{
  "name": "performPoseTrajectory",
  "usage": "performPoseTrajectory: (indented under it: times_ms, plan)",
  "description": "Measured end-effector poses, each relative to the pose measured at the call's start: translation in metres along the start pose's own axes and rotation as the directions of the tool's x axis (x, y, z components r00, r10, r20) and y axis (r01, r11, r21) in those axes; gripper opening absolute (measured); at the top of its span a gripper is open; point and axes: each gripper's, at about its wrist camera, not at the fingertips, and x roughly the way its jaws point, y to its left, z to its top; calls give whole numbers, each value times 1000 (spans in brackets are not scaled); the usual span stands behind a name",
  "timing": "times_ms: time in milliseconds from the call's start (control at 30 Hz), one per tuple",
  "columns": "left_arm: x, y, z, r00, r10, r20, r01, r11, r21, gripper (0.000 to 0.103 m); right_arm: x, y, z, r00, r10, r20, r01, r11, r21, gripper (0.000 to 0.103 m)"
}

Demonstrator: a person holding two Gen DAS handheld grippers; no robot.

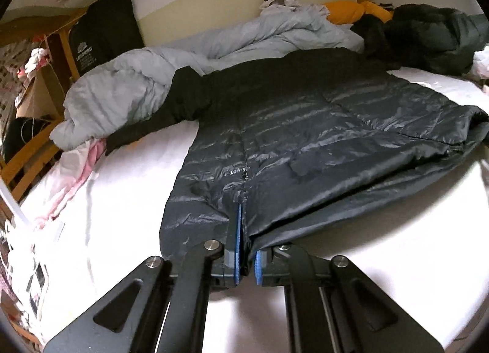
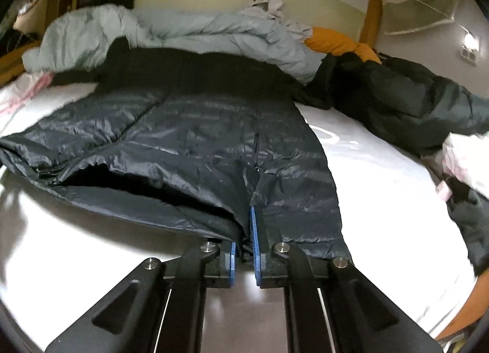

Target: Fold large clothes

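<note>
Your left hand-held gripper (image 1: pixel 244 224) was pinching the near hem of the jacket (image 1: pixel 305 126), its blue pads (image 1: pixel 237 230) pressed together on the dark shiny fabric. Your right hand-held gripper (image 2: pixel 249 227) was pinching the same hem further to the right, clamped on the jacket (image 2: pixel 198 126) in the same way. The jacket lay spread on the white bed (image 1: pixel 122 175), near its middle, with one black sleeve (image 1: pixel 171 108) stretched to the left (its cuff reached a pink cloth (image 1: pixel 79 169)). Beyond it, at the far side, a grey quilt (image 1: pixel 146 77) was bunched up. To the far right lay an orange item (image 2: pixel 336 41) and another dark coat (image 2: pixel 412 102).
</note>
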Motion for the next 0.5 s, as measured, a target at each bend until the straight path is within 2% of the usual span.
performPoseTrajectory:
  times_ms: [167,233,367,500]
  plan:
    - [-21,-6,-16,998,-46,-53,48,998,35,7,-31,-5,-11,1000,12,10,-12,1000,-17,9]
    - [-26,0,-14,996,-71,-62,72,997,13,7,-41,-7,-13,1000,18,12,-17,999,-33,9]
    - [-30,16,15,995,-93,-34,92,995,-34,9,-54,-9,4,999,31,42,-28,998,-56,9]
    - [5,31,54,997,-74,-29,73,997,-39,15,-39,-9,50,996,23,82,-15,995,-94,9]
